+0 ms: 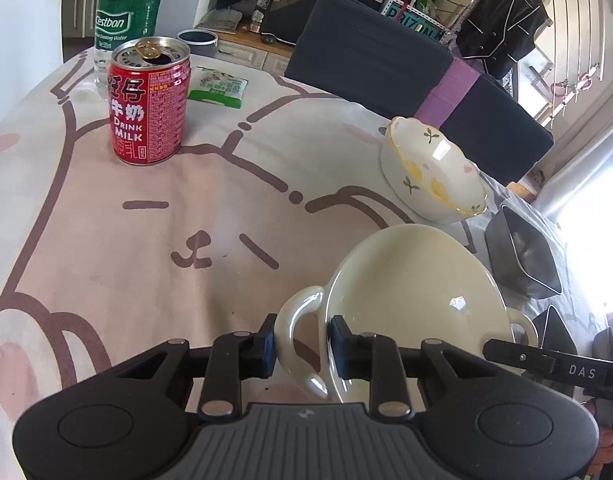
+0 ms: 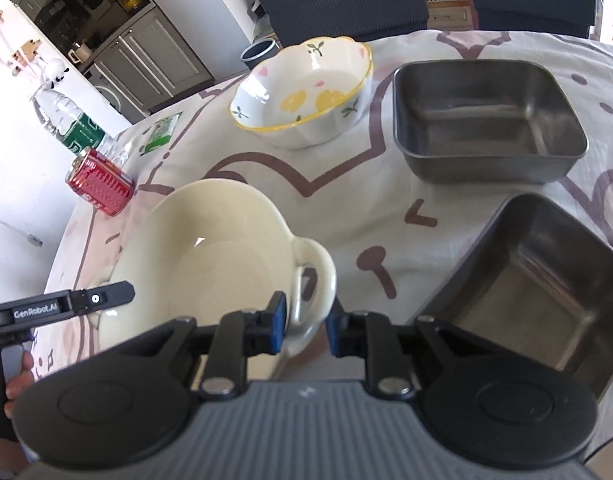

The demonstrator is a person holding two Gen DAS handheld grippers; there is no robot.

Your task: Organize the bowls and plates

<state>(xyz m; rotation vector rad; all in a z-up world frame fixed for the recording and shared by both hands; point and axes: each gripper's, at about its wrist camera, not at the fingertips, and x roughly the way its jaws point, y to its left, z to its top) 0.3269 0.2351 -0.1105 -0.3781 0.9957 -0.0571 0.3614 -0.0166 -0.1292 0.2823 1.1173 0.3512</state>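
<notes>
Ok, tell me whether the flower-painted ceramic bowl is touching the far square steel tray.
Apart. The right wrist view shows a strip of tablecloth between the flower-painted ceramic bowl and the far square steel tray.

wrist views, angled down, sharing cream bowl (image 1: 418,280)

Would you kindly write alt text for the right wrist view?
The right gripper straddles one loop handle of a cream two-handled bowl on a cartoon-print tablecloth. Beyond it stand a floral bowl and two square metal trays, with a red can at left.
</notes>
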